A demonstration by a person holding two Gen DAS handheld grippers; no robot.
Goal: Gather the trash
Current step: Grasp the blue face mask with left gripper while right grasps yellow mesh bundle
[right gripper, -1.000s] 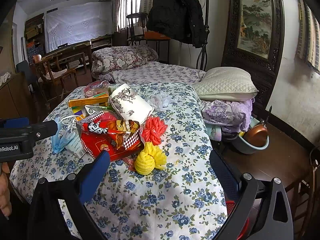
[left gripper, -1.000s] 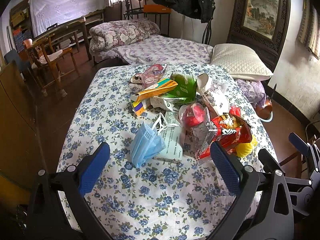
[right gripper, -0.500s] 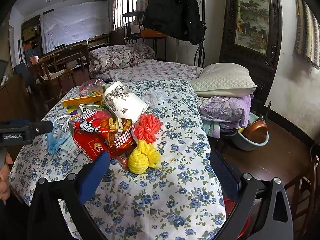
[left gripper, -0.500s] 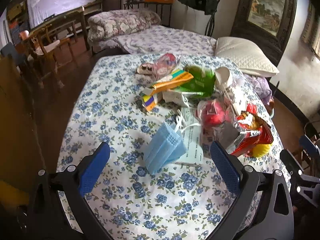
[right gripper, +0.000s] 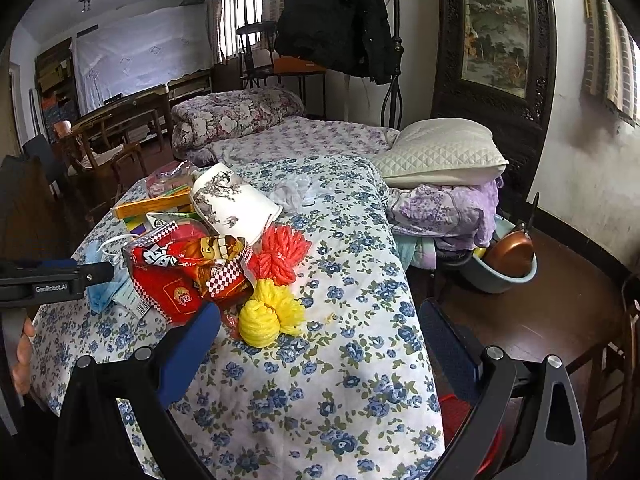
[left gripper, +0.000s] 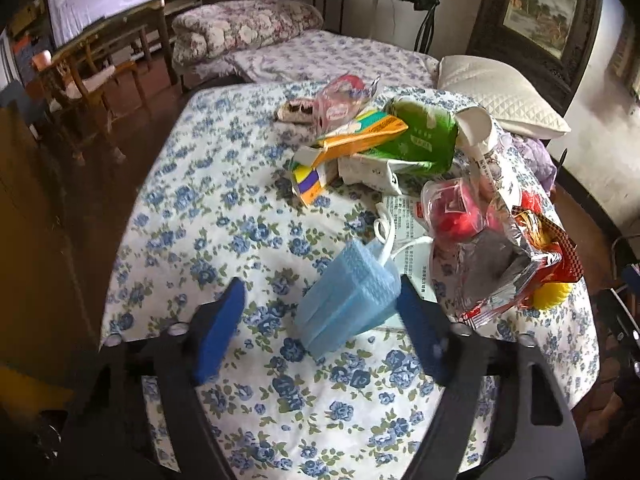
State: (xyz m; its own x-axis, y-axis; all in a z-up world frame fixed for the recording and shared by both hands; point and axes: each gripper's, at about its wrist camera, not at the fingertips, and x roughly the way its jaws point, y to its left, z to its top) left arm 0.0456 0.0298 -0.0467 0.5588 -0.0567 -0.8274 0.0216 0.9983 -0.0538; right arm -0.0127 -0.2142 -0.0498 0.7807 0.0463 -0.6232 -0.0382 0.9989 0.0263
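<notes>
My left gripper [left gripper: 322, 330] has closed in on the blue face mask [left gripper: 349, 295] over the last second: it now sits between my spread fingers, its edge just at my right finger [left gripper: 420, 330], on the flowered surface [left gripper: 208, 216]. Nothing is gripped yet; a squeeze looks like the next step. My right gripper [right gripper: 320, 354] hangs open and empty, the yellow yarn [right gripper: 269, 315] just ahead of its left finger.
</notes>
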